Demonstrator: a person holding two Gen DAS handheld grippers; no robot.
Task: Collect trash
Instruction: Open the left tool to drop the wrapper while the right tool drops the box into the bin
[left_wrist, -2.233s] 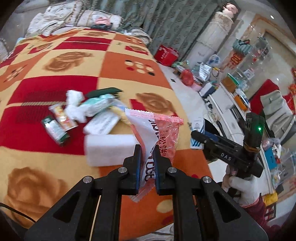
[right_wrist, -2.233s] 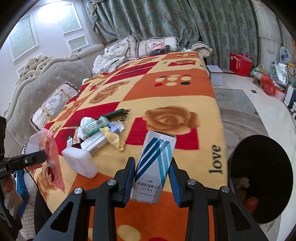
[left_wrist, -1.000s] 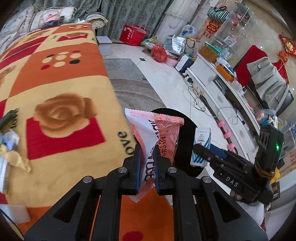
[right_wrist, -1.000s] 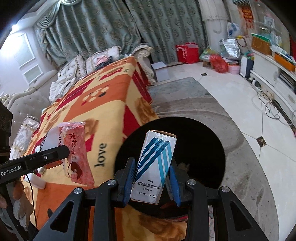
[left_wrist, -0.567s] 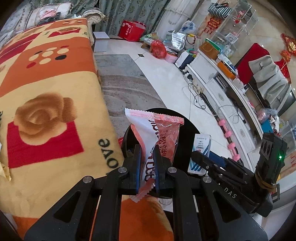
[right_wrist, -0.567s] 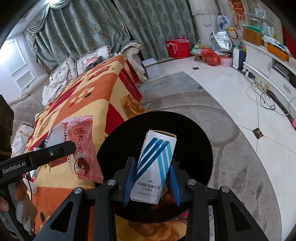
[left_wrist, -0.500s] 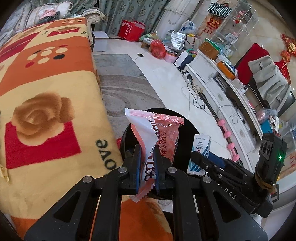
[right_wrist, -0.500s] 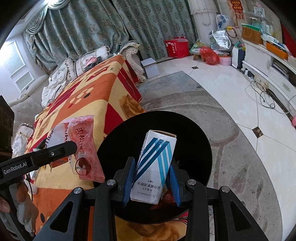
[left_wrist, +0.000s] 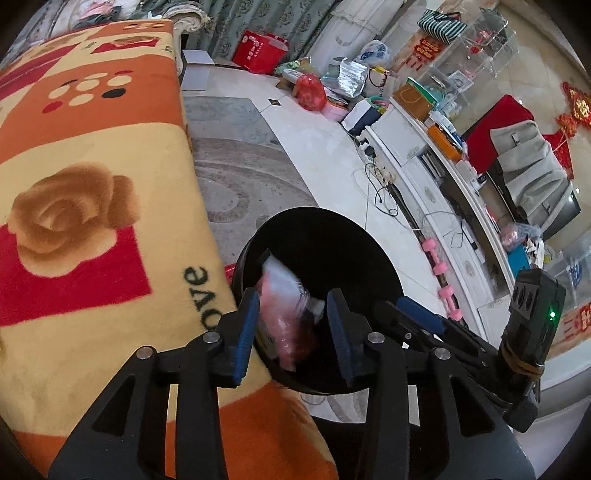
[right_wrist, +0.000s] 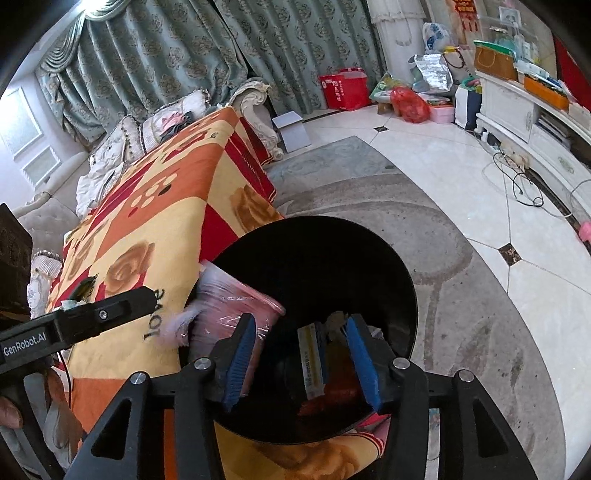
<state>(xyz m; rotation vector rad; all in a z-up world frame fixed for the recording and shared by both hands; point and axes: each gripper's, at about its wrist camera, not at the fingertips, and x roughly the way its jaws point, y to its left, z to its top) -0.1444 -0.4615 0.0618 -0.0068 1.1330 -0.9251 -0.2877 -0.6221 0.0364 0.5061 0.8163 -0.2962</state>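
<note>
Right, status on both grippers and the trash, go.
Left gripper opening, pink snack wrapper free, blurred, dropping into black bin. Right gripper opening, empty; small box already inside bin. Nothing in the way.

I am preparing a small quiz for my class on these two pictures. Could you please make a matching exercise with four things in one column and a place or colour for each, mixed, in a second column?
Column one:
1. pink wrapper
2. trash bin
3. blanket
4. small dumbbells

Column two:
A. black, on the floor beside the blanket's edge
B. pink, on the floor by the white cabinet
C. loose between the left tongs' pads, over the bin's mouth
D. orange, yellow and red, with rose patterns

Pairs: 1-C, 2-A, 3-D, 4-B
</note>
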